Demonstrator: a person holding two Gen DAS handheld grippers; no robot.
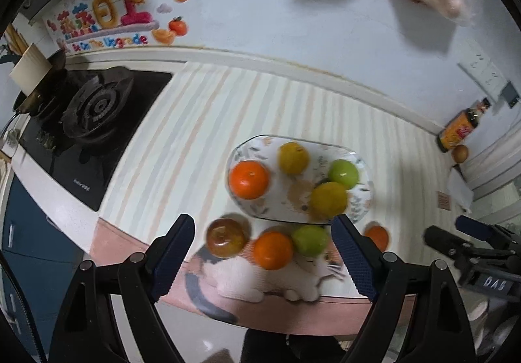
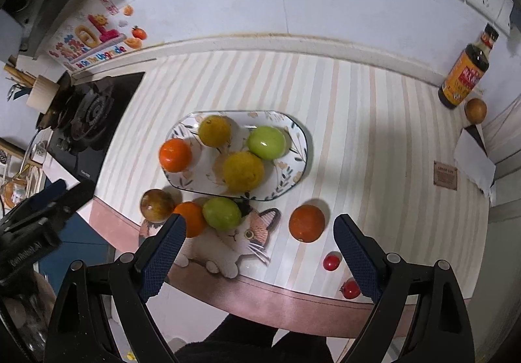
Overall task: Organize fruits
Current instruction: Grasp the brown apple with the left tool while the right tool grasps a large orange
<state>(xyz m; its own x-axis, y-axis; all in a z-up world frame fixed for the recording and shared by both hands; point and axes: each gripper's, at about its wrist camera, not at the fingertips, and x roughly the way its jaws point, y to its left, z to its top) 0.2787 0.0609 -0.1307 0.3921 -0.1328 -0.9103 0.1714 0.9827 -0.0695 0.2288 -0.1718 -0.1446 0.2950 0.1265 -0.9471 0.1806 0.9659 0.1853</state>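
Both the left gripper (image 1: 263, 252) and right gripper (image 2: 260, 252) hang empty, fingers wide, above the plate (image 2: 301, 148) of fruit

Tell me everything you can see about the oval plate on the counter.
The oval plate looks like glossy ceramic, white with a dark rim and painted leaf and flower sprigs. It lies flat on the striped counter mat, its near edge by the cat picture. It holds four fruits: an orange one, two yellow ones and a green one. No claw touches it.
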